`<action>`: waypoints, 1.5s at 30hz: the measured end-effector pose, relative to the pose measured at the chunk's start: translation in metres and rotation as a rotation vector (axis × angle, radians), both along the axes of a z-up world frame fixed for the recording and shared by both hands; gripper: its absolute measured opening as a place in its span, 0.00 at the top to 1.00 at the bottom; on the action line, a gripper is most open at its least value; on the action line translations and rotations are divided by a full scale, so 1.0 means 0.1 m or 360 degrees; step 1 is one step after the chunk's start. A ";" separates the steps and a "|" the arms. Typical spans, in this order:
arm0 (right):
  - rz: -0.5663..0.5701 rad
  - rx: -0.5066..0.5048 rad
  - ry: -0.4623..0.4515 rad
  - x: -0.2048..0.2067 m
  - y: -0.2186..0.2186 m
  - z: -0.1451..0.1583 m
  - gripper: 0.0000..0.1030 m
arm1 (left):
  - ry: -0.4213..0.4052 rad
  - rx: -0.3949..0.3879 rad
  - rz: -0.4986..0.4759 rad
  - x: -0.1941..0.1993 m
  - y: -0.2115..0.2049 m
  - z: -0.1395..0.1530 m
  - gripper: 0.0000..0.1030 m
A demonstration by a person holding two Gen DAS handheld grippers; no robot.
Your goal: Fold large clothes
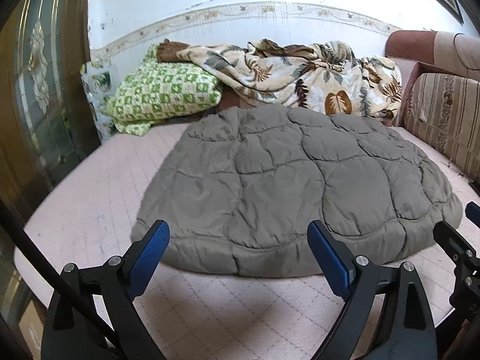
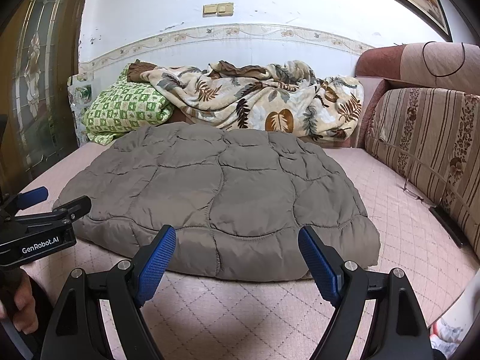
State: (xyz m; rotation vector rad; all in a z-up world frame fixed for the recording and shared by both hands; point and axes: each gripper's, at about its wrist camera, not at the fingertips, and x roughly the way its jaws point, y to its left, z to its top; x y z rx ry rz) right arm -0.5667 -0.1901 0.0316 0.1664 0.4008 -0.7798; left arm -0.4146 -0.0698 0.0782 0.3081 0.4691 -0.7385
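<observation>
**Both grippers open over the folded grey coat**

Your left gripper (image 1: 238, 237) has its blue pads (image 1: 150, 255) spread wide, holding nothing; the fingertips sit just above the near edge of the coat (image 1: 285, 186), and you cannot tell from here whether they touch it. Your right gripper (image 2: 237, 241) is the same: pads (image 2: 157, 261) far apart, empty, hovering at the coat's (image 2: 216, 192) near hem. In the right view your left gripper shows at the left border, its fingers also apart, near the coat's near-left corner.

The coat is a quilted grey-brown piece, folded into a puffy rounded slab with stitched curved panels and a thick rolled near edge. It lies flat in the middle of the mattress (image 1: 210, 309), which has a pink, diamond-stitched cover, closer to its near edge than its far one.

No containers are in sight.

Along the mattress's far edge, a leaf-print blanket (image 1: 300, 75) is heaped against the wall, with a green checked quilt (image 1: 162, 93) at the far-left corner, partly under the blanket. A striped sofa cushion (image 2: 426, 138) stands along the right edge.
</observation>
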 end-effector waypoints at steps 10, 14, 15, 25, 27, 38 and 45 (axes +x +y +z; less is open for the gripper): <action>-0.0009 0.0000 0.0000 -0.02 -0.02 0.00 0.16 | -0.0045 -0.0072 0.0034 0.00 0.08 0.18 0.07; -0.0011 0.0002 0.0001 -0.01 -0.01 0.00 0.16 | -0.0076 0.0140 0.0086 0.03 -0.04 0.16 0.07; -0.0010 0.0002 0.0002 -0.02 -0.02 0.00 0.16 | -0.0099 0.0141 0.0098 0.02 -0.03 0.16 0.07; -0.0010 -0.0001 -0.0002 -0.02 -0.02 0.00 0.16 | -0.0101 0.0143 0.0101 0.02 -0.01 0.14 0.07; -0.0009 0.0002 -0.0001 -0.02 -0.02 0.00 0.16 | -0.0102 0.0147 0.0101 0.03 -0.01 0.14 0.07; -0.0010 0.0003 -0.0001 -0.02 -0.02 0.00 0.16 | -0.0097 0.0145 0.0092 0.02 -0.02 0.14 0.07; -0.0009 0.0001 0.0000 -0.03 -0.02 0.00 0.16 | -0.0050 0.0133 0.0089 0.04 -0.01 0.12 0.07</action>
